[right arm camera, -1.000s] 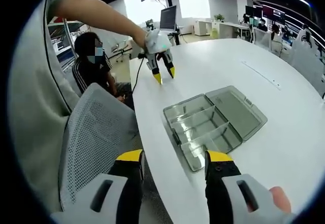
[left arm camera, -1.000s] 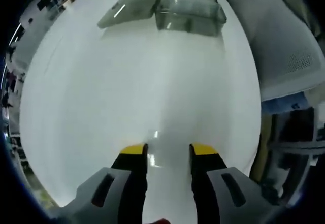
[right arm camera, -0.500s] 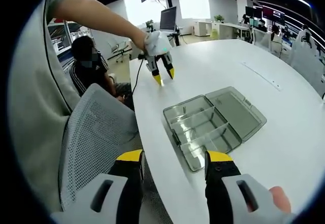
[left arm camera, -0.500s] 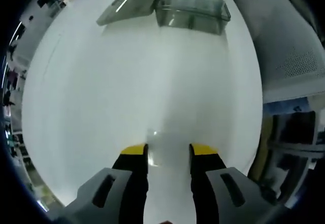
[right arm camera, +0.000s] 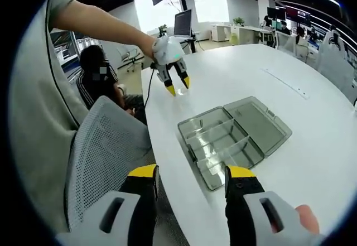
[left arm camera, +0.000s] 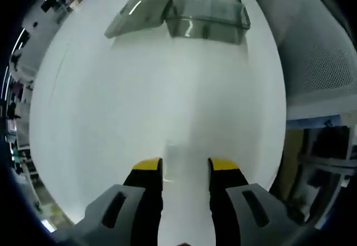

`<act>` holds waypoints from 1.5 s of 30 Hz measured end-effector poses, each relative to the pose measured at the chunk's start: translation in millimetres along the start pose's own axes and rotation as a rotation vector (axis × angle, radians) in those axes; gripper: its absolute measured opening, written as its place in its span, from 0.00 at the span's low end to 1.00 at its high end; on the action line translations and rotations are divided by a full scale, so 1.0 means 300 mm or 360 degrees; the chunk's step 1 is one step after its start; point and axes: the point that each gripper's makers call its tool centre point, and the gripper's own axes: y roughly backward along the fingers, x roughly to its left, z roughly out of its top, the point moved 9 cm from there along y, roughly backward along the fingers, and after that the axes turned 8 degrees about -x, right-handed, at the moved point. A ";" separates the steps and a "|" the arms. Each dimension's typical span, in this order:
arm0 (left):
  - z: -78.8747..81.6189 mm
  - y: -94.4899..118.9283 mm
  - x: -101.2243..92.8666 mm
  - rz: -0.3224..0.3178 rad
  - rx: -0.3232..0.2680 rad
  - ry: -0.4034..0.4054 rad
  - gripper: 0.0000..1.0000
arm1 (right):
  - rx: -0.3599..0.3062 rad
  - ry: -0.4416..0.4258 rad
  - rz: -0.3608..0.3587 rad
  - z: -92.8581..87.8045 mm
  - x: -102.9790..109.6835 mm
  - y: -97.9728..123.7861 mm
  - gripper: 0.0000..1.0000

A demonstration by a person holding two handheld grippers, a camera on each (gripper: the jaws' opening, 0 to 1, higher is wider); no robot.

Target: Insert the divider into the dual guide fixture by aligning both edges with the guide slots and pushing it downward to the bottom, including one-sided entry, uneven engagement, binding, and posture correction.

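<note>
A clear grey plastic box (left arm camera: 207, 13) with slotted walls stands far across the white table, its lid (left arm camera: 136, 7) folded open beside it. In the right gripper view the box (right arm camera: 220, 143) shows long inner compartments and its lid (right arm camera: 257, 124) lies flat to the right. A faint clear flat piece, apparently the divider (left arm camera: 172, 152), lies on the table just ahead of my left gripper (left arm camera: 185, 168), which is open and low over the table. My right gripper (right arm camera: 191, 173) is open and holds nothing, near the box's closest corner. The left gripper (right arm camera: 177, 85) points down at the table beyond the box.
The white round table (right arm camera: 312, 145) stretches right and far. A grey mesh chair (right arm camera: 100, 151) stands at the table's left edge, and its back (left arm camera: 318, 45) sits right of the box. A seated person (right arm camera: 97, 73) is behind it. Office desks and monitors fill the background.
The left gripper has shifted slightly away from the box, still open over the clear piece. The right gripper's view has barely moved.
</note>
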 end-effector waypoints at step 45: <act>0.377 0.204 -0.146 0.0265 -0.0373 -0.0090 0.29 | -0.0247 -0.0297 0.0001 0.028 -0.062 0.015 0.42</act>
